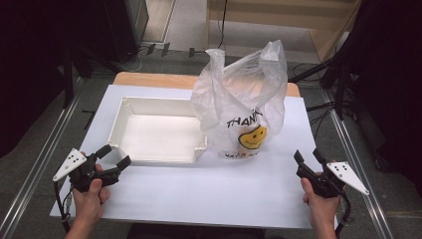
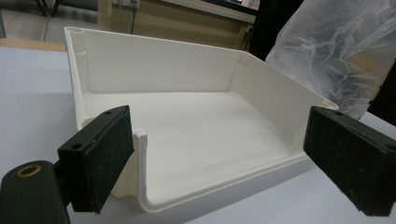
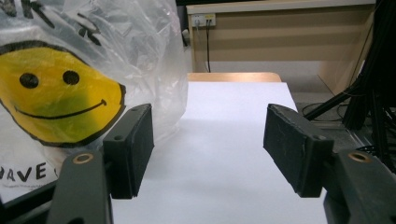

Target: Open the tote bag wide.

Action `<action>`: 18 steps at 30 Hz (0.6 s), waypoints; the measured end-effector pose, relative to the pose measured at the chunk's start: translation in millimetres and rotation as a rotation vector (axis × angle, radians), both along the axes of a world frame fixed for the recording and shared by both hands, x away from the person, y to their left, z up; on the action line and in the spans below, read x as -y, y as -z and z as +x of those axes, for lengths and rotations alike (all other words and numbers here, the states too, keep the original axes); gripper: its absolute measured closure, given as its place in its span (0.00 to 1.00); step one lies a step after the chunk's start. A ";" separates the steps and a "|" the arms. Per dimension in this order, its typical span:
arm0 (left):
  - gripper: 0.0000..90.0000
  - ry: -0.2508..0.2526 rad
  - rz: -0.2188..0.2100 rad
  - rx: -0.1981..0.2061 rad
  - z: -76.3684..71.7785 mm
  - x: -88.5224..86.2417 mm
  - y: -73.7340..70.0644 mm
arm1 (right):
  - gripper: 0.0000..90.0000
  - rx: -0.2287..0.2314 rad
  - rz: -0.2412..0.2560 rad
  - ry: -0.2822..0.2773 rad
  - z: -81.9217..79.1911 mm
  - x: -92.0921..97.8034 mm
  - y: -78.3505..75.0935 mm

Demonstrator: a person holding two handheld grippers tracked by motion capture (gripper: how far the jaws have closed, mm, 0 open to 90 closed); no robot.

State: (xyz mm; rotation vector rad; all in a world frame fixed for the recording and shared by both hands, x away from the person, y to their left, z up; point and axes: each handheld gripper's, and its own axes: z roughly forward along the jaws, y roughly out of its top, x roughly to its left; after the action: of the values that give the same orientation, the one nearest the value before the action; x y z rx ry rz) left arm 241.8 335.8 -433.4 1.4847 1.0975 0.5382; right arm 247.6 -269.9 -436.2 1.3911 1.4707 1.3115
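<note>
A clear plastic bag (image 1: pixel 242 104) with a yellow smiley face and black lettering stands upright on the white table (image 1: pixel 199 194), right of centre. To its left lies a shallow white tray (image 1: pixel 161 132), nothing inside it. My left gripper (image 1: pixel 114 157) is open at the tray's near left corner, jaws wide, nothing between them. In the left gripper view the tray (image 2: pixel 187 130) lies just beyond the left gripper (image 2: pixel 229 163). My right gripper (image 1: pixel 307 157) is open near the table's right edge. In the right gripper view the bag (image 3: pixel 74 79) sits left of the right gripper (image 3: pixel 210 149).
Metal rails (image 1: pixel 45 154) run along both sides of the table. A wooden tabletop edge (image 1: pixel 149 79) shows beyond the white sheet. Cables (image 1: pixel 164 50) lie on the floor at the back. Bare table lies in front of the tray and bag.
</note>
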 end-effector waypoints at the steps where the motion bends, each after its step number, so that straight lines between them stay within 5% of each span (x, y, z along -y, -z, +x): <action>1: 0.10 0.000 0.000 0.000 0.0 0.0 0.0 | 0.38 -0.001 -0.003 0.002 0.3 0.4 0.5; 10: 0.10 0.018 -0.012 -0.007 1.8 5.9 -2.3 | 0.33 -0.028 -0.005 -0.029 12.4 -13.3 -7.3; 18: 0.10 0.022 -0.018 0.006 5.3 10.4 -7.7 | 0.22 -0.046 0.022 -0.120 51.7 -34.4 -19.3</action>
State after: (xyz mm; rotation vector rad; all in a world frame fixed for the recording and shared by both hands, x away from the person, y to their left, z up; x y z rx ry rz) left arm 247.1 325.4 -425.7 1.4775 1.0776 0.5161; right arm 299.3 -235.5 -416.9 1.3729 1.5964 1.3812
